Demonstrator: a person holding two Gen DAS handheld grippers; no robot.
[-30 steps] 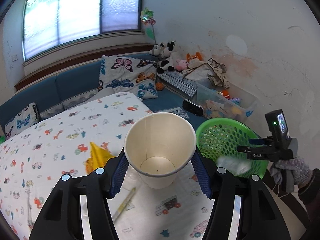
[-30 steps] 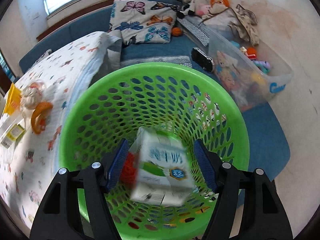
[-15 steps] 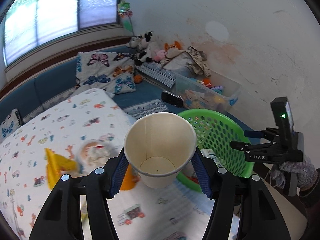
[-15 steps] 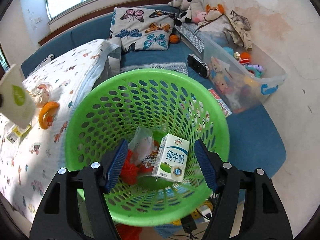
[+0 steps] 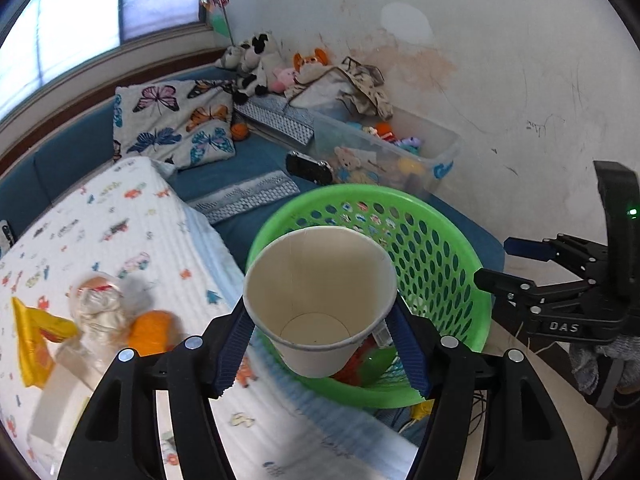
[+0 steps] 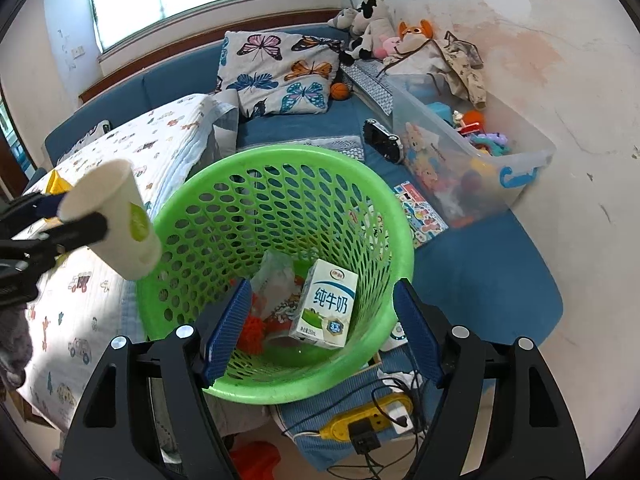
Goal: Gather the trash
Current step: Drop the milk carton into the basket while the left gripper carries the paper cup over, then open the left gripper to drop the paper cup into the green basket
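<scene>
My left hand-held gripper (image 5: 322,354) was clamped on a white paper cup (image 5: 320,296), mouth toward the camera, both blue pads pressed to its sides. The cup hung at the near-left rim of the green basket (image 5: 448,280), partly over the bed (image 5: 132,240). My right hand-held gripper (image 6: 322,328) was spread wide with nothing between its pads, poised above the basket's near rim. In the right view, a milk carton (image 6: 326,304) lay inside the basket beside a crumpled clear wrapper (image 6: 276,276) and an orange scrap (image 6: 252,330). On the bed, left of the cup, were a yellow wrapper (image 5: 34,334), a crumpled clear bag (image 5: 100,308) and an orange piece (image 5: 150,332). Far right, a clear toy bin (image 6: 480,160) stood against the wall.
</scene>
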